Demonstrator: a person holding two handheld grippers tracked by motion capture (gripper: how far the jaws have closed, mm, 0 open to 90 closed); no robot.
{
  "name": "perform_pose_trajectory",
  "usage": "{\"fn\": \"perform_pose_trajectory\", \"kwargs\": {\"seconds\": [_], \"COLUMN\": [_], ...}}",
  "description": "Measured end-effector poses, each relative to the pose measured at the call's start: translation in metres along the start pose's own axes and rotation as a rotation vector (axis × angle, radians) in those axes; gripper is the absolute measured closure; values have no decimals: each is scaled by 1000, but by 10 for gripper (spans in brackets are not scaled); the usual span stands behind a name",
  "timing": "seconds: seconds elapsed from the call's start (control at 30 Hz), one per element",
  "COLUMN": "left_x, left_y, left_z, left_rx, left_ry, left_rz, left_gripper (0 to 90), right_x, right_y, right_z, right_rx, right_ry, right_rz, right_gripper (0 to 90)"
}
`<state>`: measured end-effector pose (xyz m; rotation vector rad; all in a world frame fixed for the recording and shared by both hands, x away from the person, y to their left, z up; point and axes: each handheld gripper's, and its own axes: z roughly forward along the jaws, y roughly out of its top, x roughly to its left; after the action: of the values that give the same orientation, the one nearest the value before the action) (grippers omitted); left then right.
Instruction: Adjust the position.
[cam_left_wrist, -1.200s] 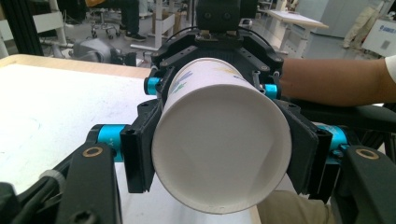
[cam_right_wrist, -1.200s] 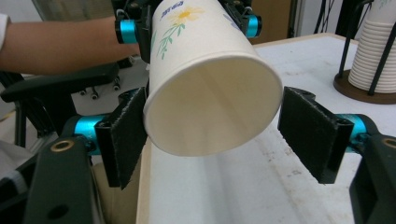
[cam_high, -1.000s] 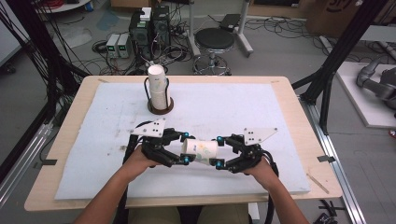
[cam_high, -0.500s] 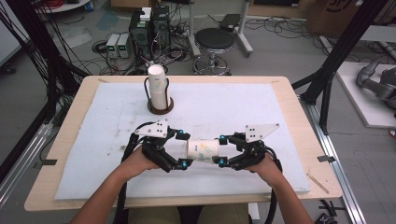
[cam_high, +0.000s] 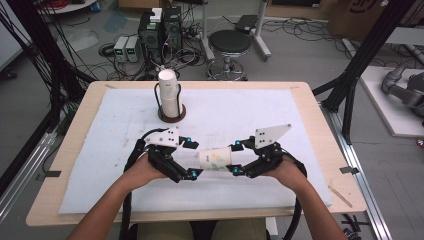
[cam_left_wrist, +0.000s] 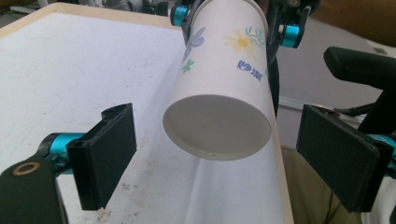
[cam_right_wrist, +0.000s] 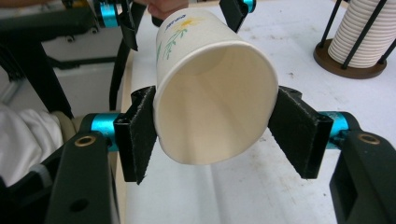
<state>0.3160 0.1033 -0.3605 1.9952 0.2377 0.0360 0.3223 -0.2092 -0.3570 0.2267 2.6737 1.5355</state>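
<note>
Above the near middle of the white foam mat (cam_high: 300, 125), the white flower-printed paper cup (cam_high: 216, 159) is clamped at its rim by the right gripper (cam_high: 235, 157), at three o'clock of the left gripper (cam_high: 194, 158), whose jaws, just opened, flank its base untouched.

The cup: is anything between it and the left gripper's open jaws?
No. The cup hangs bottom-first between the left gripper, whose jaws have just opened, with only air either side. The right gripper holds its rim.

Flowered paper cup (cam_high: 216, 160), sideways, lifted
</note>
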Motion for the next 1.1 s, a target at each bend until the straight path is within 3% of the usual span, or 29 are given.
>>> {"fn": "perform_pose_trajectory", "kwargs": {"seconds": [0.47, 0.9, 1.1], "left_x": [-1, -2, -3], "left_y": [6, 9, 10], "left_z": [6, 20, 24], "left_rx": [112, 193, 202], "left_ry": [2, -12, -17], "left_rz": [45, 80, 86], "left_gripper": [133, 144, 147], "right_x": [5, 6, 7], "right_y": [27, 47, 58], "right_z": [14, 24, 27], "right_rx": [189, 310, 363], "right_ry": [-11, -7, -5], "right_rz": [-104, -164, -184], "right_gripper": [347, 346, 346]}}
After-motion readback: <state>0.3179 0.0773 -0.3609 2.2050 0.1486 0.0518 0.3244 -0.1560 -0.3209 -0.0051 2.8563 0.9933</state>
